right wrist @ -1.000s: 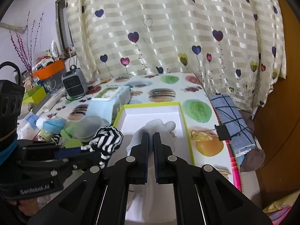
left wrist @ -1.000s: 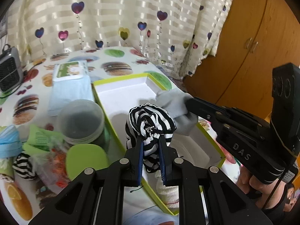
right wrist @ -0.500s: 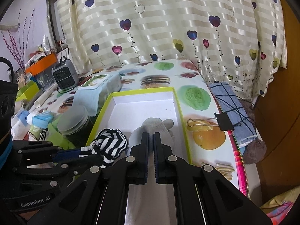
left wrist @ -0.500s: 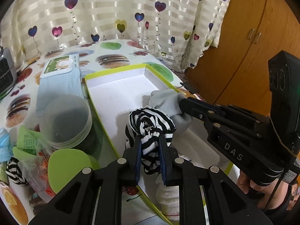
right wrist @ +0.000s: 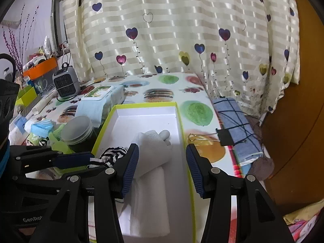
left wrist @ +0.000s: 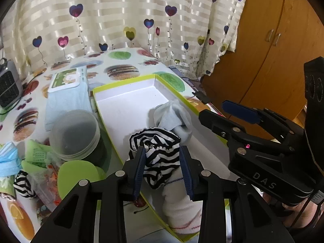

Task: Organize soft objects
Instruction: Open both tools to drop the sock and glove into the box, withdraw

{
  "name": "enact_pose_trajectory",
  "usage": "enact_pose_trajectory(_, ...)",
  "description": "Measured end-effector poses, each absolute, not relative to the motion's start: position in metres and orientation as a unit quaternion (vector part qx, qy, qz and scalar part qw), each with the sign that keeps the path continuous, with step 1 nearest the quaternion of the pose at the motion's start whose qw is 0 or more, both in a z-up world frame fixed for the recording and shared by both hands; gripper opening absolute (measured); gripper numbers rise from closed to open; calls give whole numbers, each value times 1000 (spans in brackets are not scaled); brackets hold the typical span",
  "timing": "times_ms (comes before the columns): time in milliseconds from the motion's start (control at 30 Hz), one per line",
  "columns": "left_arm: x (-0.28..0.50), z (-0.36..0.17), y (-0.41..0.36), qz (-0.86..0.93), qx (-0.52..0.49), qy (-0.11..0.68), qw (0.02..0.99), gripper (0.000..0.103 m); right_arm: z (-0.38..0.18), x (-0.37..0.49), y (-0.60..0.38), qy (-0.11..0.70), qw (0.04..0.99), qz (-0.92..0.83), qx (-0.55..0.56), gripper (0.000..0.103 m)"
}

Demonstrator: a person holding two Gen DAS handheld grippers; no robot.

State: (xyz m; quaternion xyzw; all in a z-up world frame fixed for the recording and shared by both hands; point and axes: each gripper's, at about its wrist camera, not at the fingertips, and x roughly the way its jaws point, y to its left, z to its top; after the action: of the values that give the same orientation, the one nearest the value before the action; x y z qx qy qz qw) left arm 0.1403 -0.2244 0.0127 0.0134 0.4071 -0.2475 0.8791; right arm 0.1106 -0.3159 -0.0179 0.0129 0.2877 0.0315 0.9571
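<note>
A white box with a lime rim (left wrist: 125, 81) (right wrist: 145, 105) lies on the table. A rolled black-and-white striped sock (left wrist: 157, 151) (right wrist: 112, 155) rests in it, between the open jaws of my left gripper (left wrist: 163, 169). A pale grey sock (left wrist: 175, 115) (right wrist: 156, 147) lies beside it in the box, between the open jaws of my right gripper (right wrist: 162, 169). A white sock (left wrist: 180, 206) (right wrist: 149, 204) lies at the box's near end. Another striped sock (left wrist: 22, 183) sits on the table at left.
Left of the box stand a clear lidded jar (left wrist: 75, 134), a wipes pack on blue cloth (left wrist: 67, 93), green packets (left wrist: 36, 154), a blue mask (right wrist: 39, 126) and a small heater (right wrist: 65, 83). A binder clip (right wrist: 226, 136) and blue checked cloth (right wrist: 236, 125) lie at right.
Both grippers have opened and let go of their socks. The striped sock and the grey sock now rest in the box.
</note>
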Motion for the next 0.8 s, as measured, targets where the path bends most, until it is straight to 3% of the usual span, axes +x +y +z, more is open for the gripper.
enact_pose_trajectory(800, 83, 60, -198, -247, 3, 359, 900, 33, 22, 54, -288, 259, 965, 34, -14, 50)
